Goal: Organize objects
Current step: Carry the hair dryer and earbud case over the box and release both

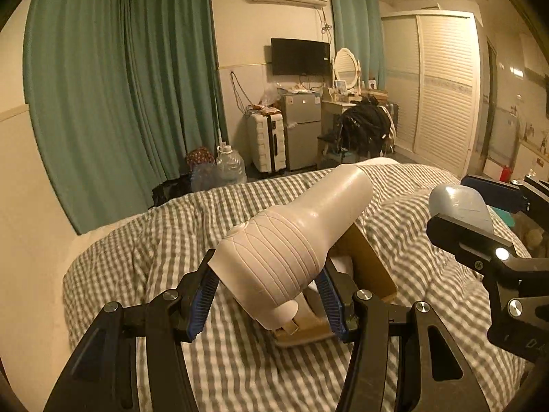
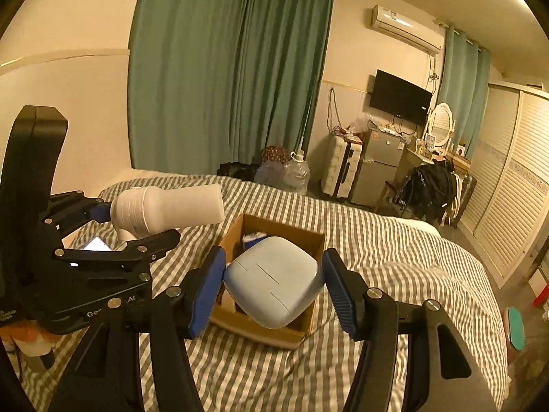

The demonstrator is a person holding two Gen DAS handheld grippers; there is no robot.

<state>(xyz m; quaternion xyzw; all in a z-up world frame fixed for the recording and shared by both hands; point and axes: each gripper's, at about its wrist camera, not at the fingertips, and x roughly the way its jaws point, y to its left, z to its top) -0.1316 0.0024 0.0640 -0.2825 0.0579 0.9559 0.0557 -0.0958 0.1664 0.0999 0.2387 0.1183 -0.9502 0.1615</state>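
Observation:
My left gripper [image 1: 266,300] is shut on a cream ribbed bottle-shaped container [image 1: 295,240], held tilted above the bed, its wide end at the pads. It also shows in the right wrist view [image 2: 164,211], left of the box. My right gripper [image 2: 272,290] is shut on a light blue rounded case [image 2: 272,286] and holds it over an open cardboard box [image 2: 291,338] on the bed. The box [image 1: 370,261] lies partly hidden behind the cream container in the left wrist view. The blue case [image 1: 459,206] and right gripper show at the right there.
A grey-and-white checked duvet [image 2: 394,257] covers the bed. A lit phone [image 2: 97,244] lies on it at the left. Beyond the bed stand water jugs [image 1: 230,166], a white suitcase [image 1: 267,144], a small fridge [image 1: 302,130], a dresser chair with clothes [image 1: 365,127] and green curtains [image 1: 130,86].

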